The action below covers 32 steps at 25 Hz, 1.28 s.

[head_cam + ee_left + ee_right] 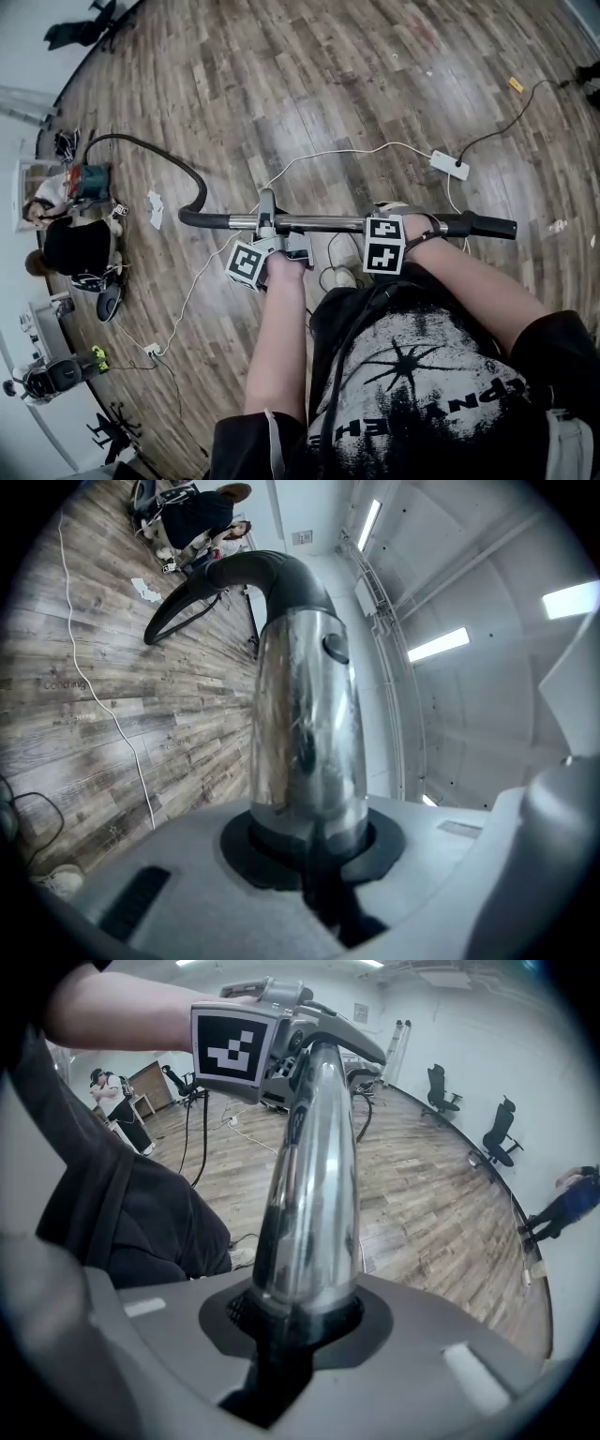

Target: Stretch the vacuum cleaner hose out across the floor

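I hold the vacuum's chrome wand level in front of me, crosswise in the head view. My left gripper is shut on the wand near its black curved handle. My right gripper is shut on it near the black end piece. From the handle the black hose arcs left over the floor to the red and teal vacuum cleaner. The left gripper view looks up the wand to the hose. In the right gripper view the wand runs up to the left gripper's marker cube.
A white power strip with black and white cables lies on the wood floor ahead. A white cable trails left of my feet. People sit by equipment at the left wall. Office chairs stand along the far wall.
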### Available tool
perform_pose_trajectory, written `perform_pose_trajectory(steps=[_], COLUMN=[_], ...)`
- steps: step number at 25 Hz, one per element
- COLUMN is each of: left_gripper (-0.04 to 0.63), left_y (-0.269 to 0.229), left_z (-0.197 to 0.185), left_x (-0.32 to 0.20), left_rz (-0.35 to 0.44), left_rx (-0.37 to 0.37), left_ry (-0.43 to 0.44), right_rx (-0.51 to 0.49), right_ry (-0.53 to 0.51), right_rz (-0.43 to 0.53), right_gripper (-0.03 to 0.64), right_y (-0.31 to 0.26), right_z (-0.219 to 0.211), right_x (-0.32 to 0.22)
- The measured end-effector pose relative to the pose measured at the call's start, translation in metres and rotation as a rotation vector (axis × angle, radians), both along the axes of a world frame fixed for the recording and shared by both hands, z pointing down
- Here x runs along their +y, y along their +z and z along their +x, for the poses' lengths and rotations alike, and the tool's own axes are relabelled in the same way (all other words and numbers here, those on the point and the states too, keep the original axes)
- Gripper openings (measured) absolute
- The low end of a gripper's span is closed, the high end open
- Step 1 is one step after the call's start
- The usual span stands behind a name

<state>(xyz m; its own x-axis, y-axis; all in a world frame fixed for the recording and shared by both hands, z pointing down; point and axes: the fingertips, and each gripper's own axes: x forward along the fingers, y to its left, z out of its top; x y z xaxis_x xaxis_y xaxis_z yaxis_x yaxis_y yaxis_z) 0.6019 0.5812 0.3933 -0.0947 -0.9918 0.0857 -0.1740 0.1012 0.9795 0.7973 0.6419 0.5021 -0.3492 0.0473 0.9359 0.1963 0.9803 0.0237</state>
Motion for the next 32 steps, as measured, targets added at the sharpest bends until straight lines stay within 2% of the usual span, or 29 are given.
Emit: perform_pose_trajectory(steps=[5,9,15,17,26,30,32], left_gripper=[0.044,0.044,0.044,0.044,0.043,0.044,0.043], left_y=[0.007,0.006,0.024,0.028,0.040,0.042,0.041], left_z=[-0.004,-0.007,-0.015,-0.007,0.037,0.049,0.056], left_x=[0.016,0.029,0.075,0.086,0.117,0.120,0.121], left_rz=[0.002,0.024,0.006,0.018,0.021,0.003,-0.007], left_rx=[0.006,0.040,0.046,0.073,0.111,0.056,0.053], left_ry=[0.047,0.076,0.141,0.161,0.225,0.224,0.207], right_rx=[0.015,0.039,0.065,0.082,0.115,0.089,0.078], right_ry=[0.046,0.077,0.144,0.168,0.232,0.226,0.214], right_rz=[0.007,0.023,0.040,0.046,0.035,0.033,0.039], right_gripper=[0.091,0.091,0.092,0.092,0.094,0.095,0.097], right_y=[0.002,0.002,0.007,0.012,0.021,0.020,0.019], right_z=[-0.003,-0.008,-0.016,-0.009,0.030,0.045,0.052], right_x=[0.024,0.043,0.096,0.113,0.158,0.159,0.157])
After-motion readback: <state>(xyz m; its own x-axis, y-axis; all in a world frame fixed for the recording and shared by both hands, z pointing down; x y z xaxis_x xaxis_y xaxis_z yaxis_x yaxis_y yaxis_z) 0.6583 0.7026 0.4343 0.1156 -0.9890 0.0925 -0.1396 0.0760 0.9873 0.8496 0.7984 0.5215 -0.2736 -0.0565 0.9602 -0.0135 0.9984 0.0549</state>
